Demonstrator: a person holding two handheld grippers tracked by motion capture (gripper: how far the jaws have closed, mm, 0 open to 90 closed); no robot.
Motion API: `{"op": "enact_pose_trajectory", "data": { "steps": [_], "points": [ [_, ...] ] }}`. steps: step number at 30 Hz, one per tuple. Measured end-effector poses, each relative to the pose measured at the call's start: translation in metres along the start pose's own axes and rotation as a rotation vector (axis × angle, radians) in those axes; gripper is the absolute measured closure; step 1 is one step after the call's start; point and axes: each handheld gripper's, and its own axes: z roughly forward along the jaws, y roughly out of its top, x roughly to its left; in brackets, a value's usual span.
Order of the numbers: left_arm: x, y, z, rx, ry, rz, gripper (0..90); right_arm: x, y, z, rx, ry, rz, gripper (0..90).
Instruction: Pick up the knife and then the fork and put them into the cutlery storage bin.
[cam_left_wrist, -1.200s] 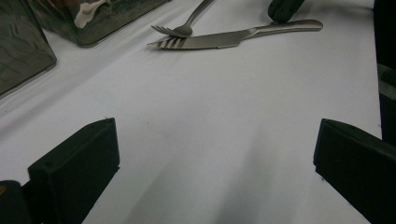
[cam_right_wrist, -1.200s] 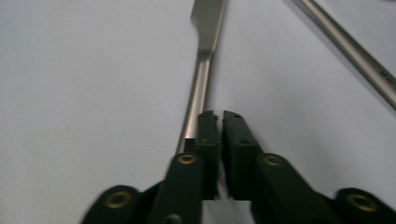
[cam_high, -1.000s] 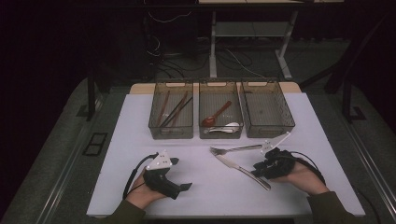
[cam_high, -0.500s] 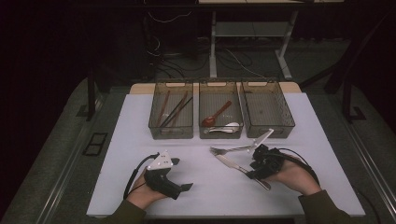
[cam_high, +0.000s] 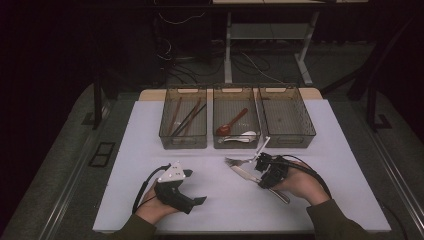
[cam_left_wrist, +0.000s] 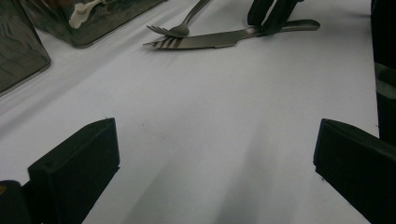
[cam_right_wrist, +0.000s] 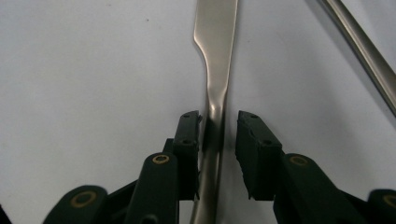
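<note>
**White table lit in a dark room**

A white table (cam_high: 150, 150) stands under bright light on a grey floor (cam_high: 60, 165), while the room behind falls into near blackness. Beyond the far edge, a desk frame (cam_high: 270, 35) with pale metal legs rises over loose cables (cam_high: 250, 62). Dark stands (cam_high: 97, 100) flank both sides of the table.

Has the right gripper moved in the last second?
Yes. The right gripper shifted left, from below the right bin toward the middle bin, fingers closing around the knife.
</note>
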Motion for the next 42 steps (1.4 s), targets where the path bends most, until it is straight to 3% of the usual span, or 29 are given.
{"op": "enact_pose_trajectory", "data": {
  "steps": [8, 13, 27, 39, 42],
  "points": [
    [0.0, 0.0, 0.001, 0.005, -0.003, 0.001, 0.0, 0.004, 0.006, 0.003, 0.045, -0.018, -0.029, 73.0],
    [-0.001, 0.0, 0.001, 0.007, -0.003, 0.004, 0.0, 0.008, 0.011, 0.004, 0.085, -0.052, -0.081, 77.0],
    [-0.001, 0.0, 0.002, 0.008, -0.006, 0.007, 0.0, 0.009, 0.012, 0.004, 0.09, -0.047, -0.119, 79.5],
    [-0.001, 0.001, 0.0, 0.0, -0.005, 0.002, 0.0, 0.001, 0.001, -0.008, -0.051, 0.058, -0.1, 79.6],
    [-0.001, 0.001, 0.0, 0.0, -0.004, 0.003, 0.0, -0.001, -0.002, -0.013, -0.099, 0.062, -0.102, 79.7]
  ]
}}
